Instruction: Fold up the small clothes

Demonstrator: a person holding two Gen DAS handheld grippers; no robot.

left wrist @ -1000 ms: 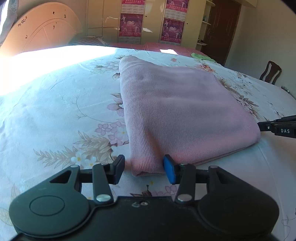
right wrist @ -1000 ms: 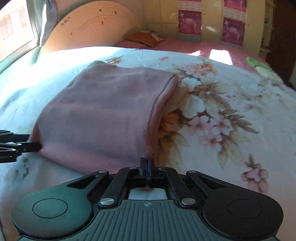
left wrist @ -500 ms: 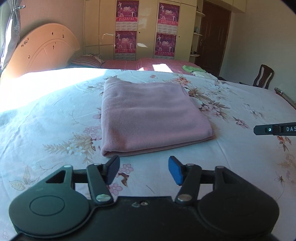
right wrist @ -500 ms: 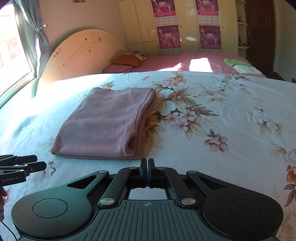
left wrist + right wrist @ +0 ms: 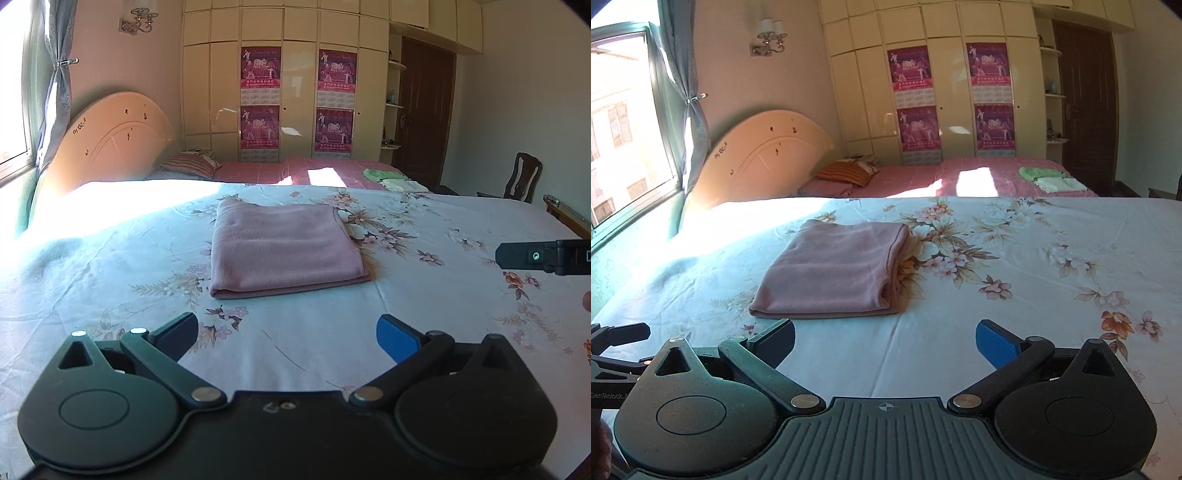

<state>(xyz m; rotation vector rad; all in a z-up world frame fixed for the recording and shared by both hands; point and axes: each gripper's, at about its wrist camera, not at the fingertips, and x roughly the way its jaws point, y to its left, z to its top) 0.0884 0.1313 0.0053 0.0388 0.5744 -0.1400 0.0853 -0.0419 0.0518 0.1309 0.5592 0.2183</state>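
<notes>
Lying folded on the bedsheet (image 5: 110, 266), the pink garment (image 5: 284, 251) — both tools (image 5: 288, 336) (image 5: 886, 339) wide (empty).

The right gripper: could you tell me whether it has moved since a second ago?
Yes. The right gripper has pulled back and up from the pink garment, which now lies well ahead on the floral sheet, and its jaws have opened.

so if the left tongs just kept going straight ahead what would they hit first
Probably bare floral bedsheet, then the near folded edge of the pink garment lying ahead. The left tongs are open and empty; their height above the bed is unclear.
</notes>
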